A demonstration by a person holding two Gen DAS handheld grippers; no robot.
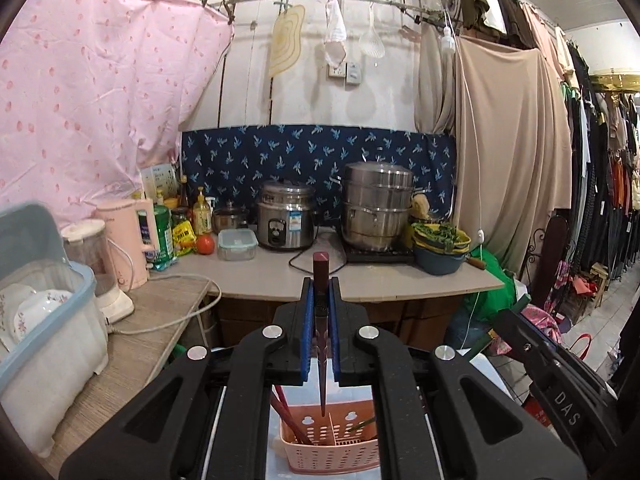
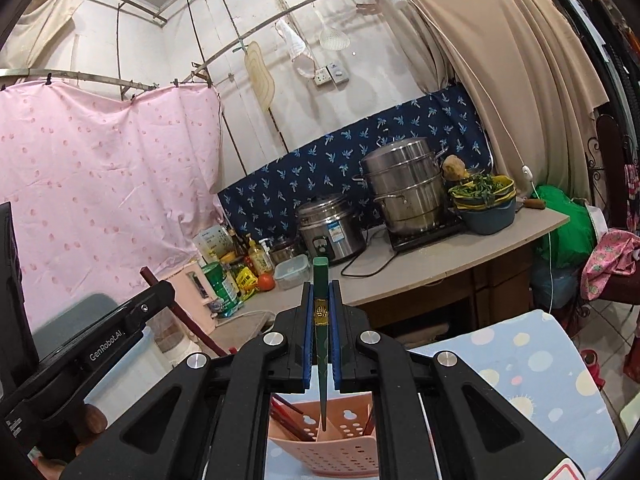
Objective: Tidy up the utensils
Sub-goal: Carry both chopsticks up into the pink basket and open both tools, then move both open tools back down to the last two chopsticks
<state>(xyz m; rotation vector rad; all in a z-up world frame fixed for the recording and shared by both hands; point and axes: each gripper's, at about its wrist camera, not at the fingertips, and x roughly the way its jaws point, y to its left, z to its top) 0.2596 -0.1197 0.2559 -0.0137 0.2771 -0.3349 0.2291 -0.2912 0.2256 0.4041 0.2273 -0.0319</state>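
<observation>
left tongs (image 1: 320, 312): clamped on a dark red chopstick (image 1: 321, 344), thick square end up, tip hanging over the pink holder (image 1: 330, 446).
right tongs (image 2: 320, 316): clamped on a green chopstick (image 2: 321, 340), tip hanging just above the holder's divider.
step: both sticks gripped and poised over the holder; looks like the dropping-in stage.
next move: lower each tip into its compartment, then part the pads; red sticks already lean at the left.
materials: chopsticks glossy, tapered, the green one with a gold label; holder is perforated plastic, rectangular.
desk (image 1: 280, 276): pale, smooth, crowded with steel pots.
</observation>
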